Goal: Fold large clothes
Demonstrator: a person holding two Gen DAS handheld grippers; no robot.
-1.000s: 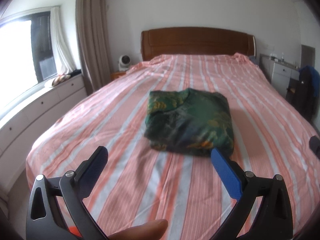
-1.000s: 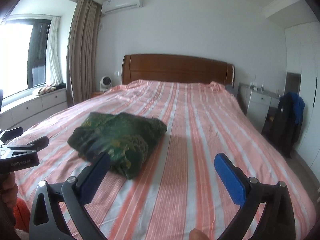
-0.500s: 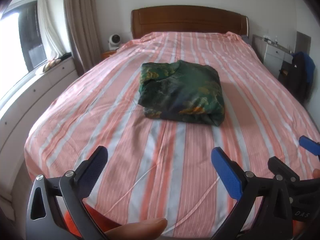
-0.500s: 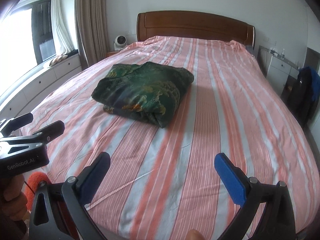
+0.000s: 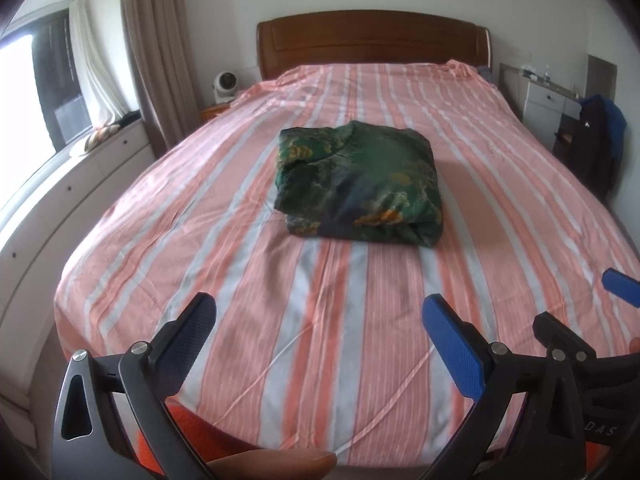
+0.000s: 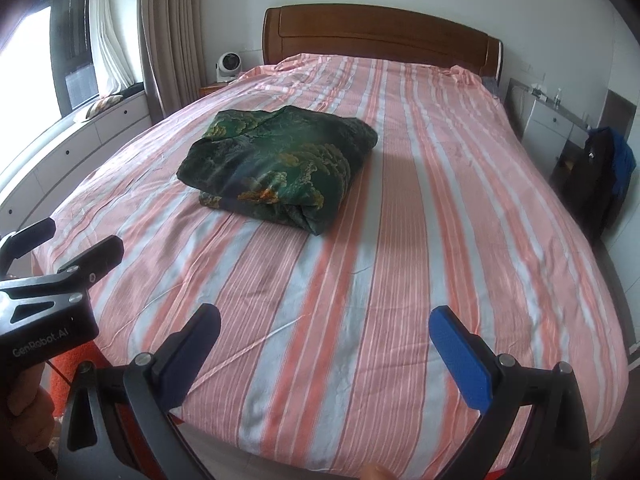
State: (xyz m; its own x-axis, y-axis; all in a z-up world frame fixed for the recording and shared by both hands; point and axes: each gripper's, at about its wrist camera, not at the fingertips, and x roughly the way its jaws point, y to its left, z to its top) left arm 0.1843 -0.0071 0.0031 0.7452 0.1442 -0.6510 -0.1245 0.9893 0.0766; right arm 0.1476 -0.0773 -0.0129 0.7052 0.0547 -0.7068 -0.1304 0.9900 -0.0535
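Nearest the lens, the left gripper (image 5: 320, 316) stands with its two blue-padded fingers spread wide and nothing between them, hanging over the foot edge of the bed; a fingertip of the person's hand (image 5: 276, 465) shows at the bottom rim of the left wrist view. The right gripper (image 6: 325, 320) is the same — jaws wide, empty, poised above the near edge of the mattress. Each tool shows at the margin of the other's view, so the two are held side by side at the foot of the bed.

Beyond them runs the pink, white and orange striped bedsheet (image 5: 328, 320), lightly creased and otherwise bare near the foot.

Further on, well apart from both sets of jaws, lies the dark green garment with gold and orange print (image 5: 358, 184), folded into a thick, roughly square bundle in the middle of the bed. From the left gripper it sits straight ahead, only slightly right of centre; from the right gripper (image 5: 622, 288) it lies ahead and off to the left (image 6: 280, 164). So the left hand looks better lined up, though neither seems clearly nearer. The bundle has no marked long axis; its rolled fold faces the foot of the bed, loose layers showing at the near left corner.

Judging by its compact shape, the folding looks finished — any further move would mean reaching forward over the bare sheet.

Farthest back stands the brown wooden headboard (image 5: 372, 40) against the white wall.
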